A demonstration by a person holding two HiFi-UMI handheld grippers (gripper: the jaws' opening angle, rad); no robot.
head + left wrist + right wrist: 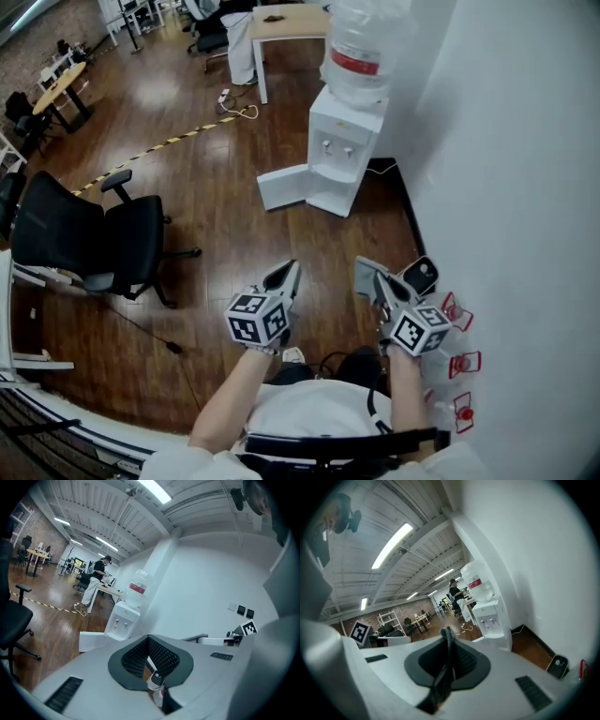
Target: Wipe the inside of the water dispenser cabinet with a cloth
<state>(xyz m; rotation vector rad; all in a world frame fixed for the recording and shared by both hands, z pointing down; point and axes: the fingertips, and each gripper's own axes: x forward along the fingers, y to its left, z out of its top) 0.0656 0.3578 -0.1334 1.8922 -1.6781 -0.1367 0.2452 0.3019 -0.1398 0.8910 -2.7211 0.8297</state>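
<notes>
The white water dispenser (345,150) stands against the wall, several steps ahead, with a large bottle (361,42) on top. Its lower cabinet door (281,186) is swung open to the left. It shows small in the left gripper view (123,618) and in the right gripper view (490,618). No cloth is in sight. My left gripper (286,275) (149,641) is held low in front of me with a narrow gap between its mesh pads and nothing in it. My right gripper (368,272) (447,632) is beside it, pads pressed together, empty.
A black office chair (103,234) stands on the wood floor to the left. The white wall (525,187) runs close along my right, with small red-and-white items (459,361) and a black object (422,275) at its foot. A white desk (286,23) and a person are behind the dispenser.
</notes>
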